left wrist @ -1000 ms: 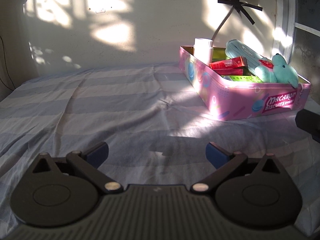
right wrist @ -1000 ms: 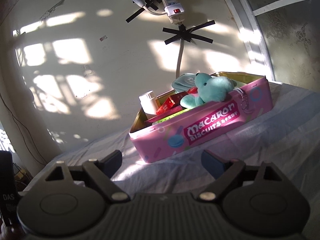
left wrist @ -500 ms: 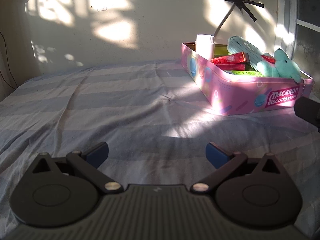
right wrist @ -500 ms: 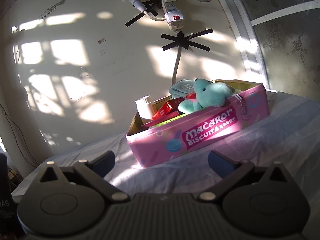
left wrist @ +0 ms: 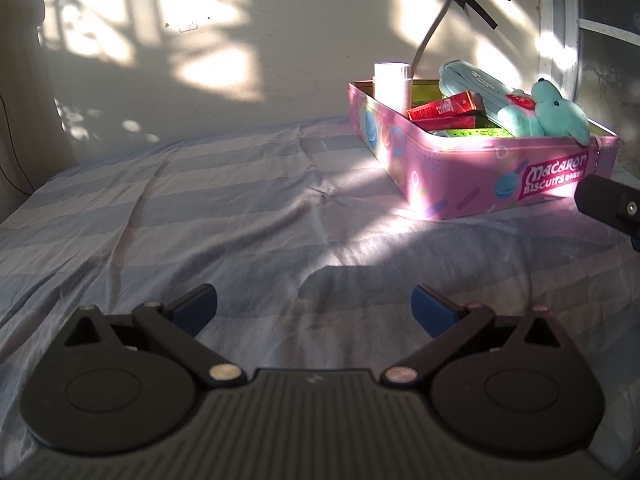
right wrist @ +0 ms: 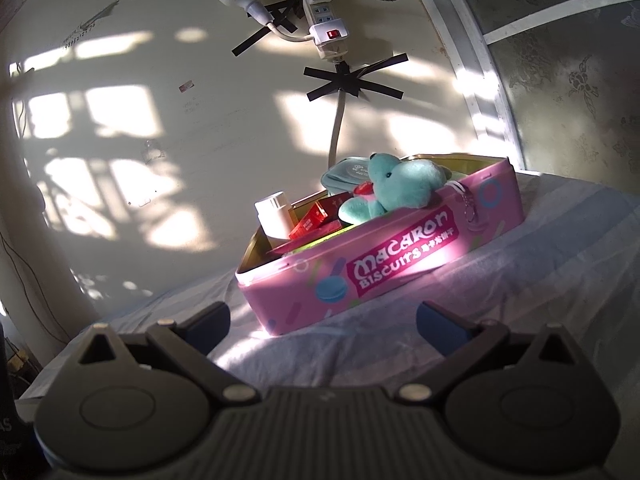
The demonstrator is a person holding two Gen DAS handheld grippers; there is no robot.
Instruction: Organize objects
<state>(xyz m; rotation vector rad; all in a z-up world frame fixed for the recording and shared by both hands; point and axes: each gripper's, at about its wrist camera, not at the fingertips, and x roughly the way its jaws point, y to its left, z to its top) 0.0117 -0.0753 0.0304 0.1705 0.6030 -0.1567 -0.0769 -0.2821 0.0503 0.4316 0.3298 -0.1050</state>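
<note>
A pink biscuit tin stands open on the striped bedsheet, far right in the left wrist view. Inside it are a teal plush toy, red boxes, a white bottle, a light blue pouch and a green packet. My left gripper hangs open over bare sheet, well short and left of the tin. My right gripper is open just in front of the tin's long side, with nothing between its fingers.
A cream wall rises right behind the bed. A power strip and cable are taped to it above the tin. A window frame stands at the right. Part of the other gripper shows at the right edge.
The right gripper's fingers spread wider and the tin sits a little lower and larger in its view. The left wrist view shifted slightly, the tin drifting to the right.
</note>
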